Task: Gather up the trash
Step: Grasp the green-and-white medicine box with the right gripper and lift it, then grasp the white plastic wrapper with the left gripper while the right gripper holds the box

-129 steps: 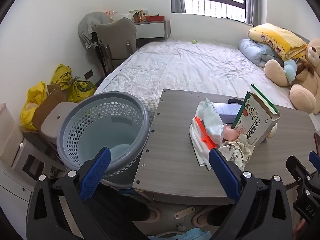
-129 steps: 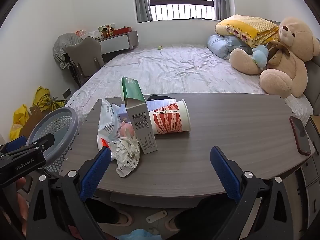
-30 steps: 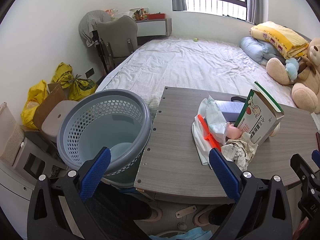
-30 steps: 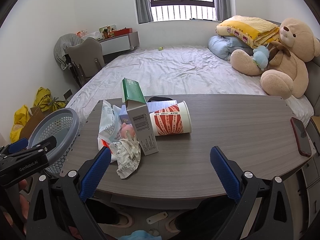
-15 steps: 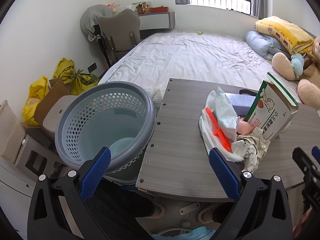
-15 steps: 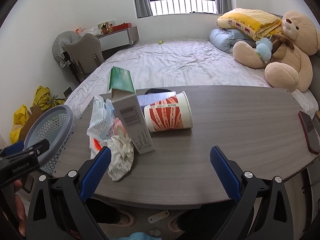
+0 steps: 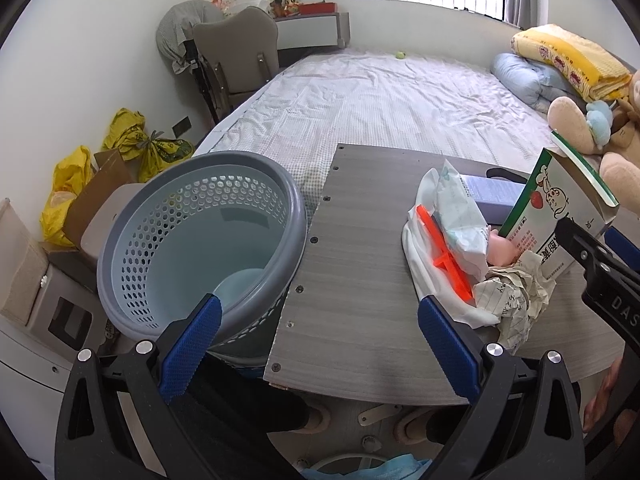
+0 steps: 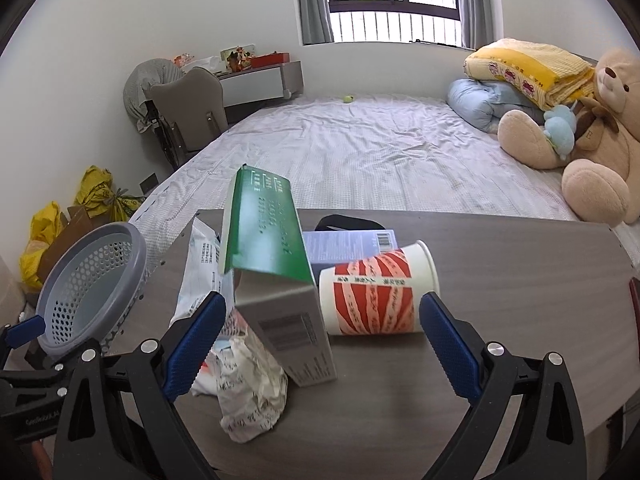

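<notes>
A heap of trash lies on the grey wooden table [image 8: 520,280]: a green-topped carton [image 8: 276,280], a red-striped paper cup [image 8: 376,292] on its side, crumpled paper [image 8: 252,392] and a white plastic wrapper [image 8: 200,276]. My right gripper [image 8: 322,340] is open, its fingers standing either side of the carton and cup. My left gripper [image 7: 318,344] is open over the table's left edge, beside the grey perforated basket [image 7: 200,240]. In the left wrist view the carton [image 7: 560,220], the crumpled paper [image 7: 516,300], and an orange strip [image 7: 444,252] lie to the right.
A bed [image 8: 380,160] stands behind the table, with a large teddy bear [image 8: 592,136] and folded bedding at its right. A grey chair [image 7: 236,56] and yellow bags [image 7: 68,184] stand along the left wall. A dark phone [image 8: 634,292] lies at the table's right edge.
My right gripper has moved forward and left, so the carton and cup now sit between its fingers. The left gripper has drifted closer to the table and basket. Both stay open.
</notes>
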